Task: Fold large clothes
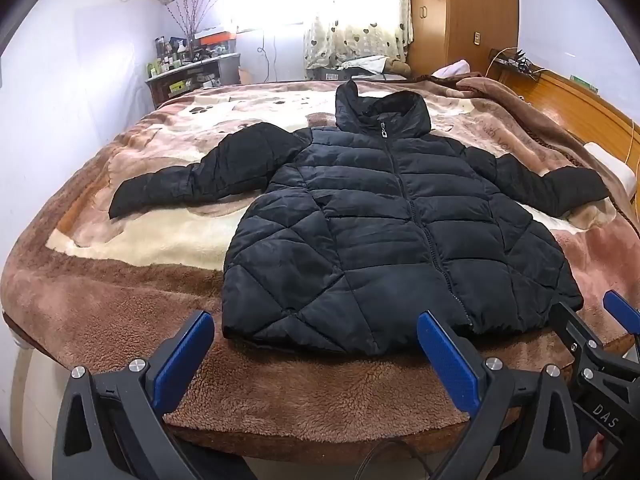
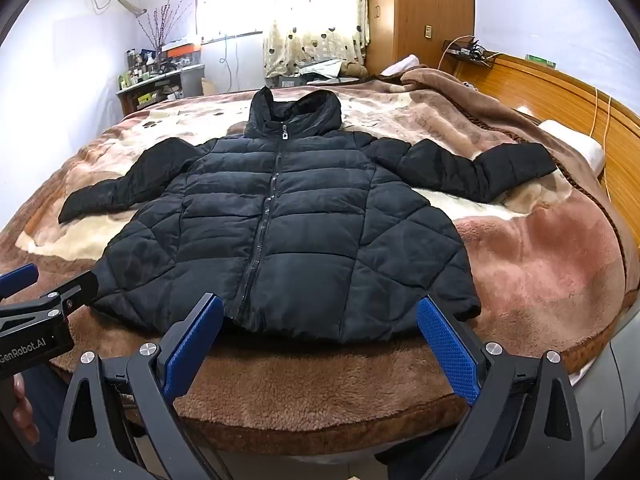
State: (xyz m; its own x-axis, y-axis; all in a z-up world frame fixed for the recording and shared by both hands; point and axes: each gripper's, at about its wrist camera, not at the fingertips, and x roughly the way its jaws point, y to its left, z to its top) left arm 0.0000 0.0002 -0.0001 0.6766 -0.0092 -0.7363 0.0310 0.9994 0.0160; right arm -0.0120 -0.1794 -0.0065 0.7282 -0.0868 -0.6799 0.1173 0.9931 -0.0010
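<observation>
1. Both grippers nearest cam: left gripper (image 1: 316, 344) & right gripper (image 2: 320, 330), jaws spread wide, nothing between, hovering just short of jacket hem.
2. Jacket (image 1: 392, 232): black, quilted, zipped, flat front-up on blanket (image 1: 120, 300), sleeves spread, hood toward far side.
3. Blanket covers bed; pillow (image 2: 576, 146) by headboard (image 2: 580, 92) on right.
4. Wardrobe (image 2: 420, 12), curtain (image 2: 316, 16) at back.

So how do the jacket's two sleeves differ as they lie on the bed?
The left sleeve angles down toward the near side and lies wholly on the flat fleece blanket. The right sleeve stretches more straight outward, its cuff reaching toward the bunched blanket ridge and white pillow. Both are black, quilted, spread out and unfolded.
</observation>
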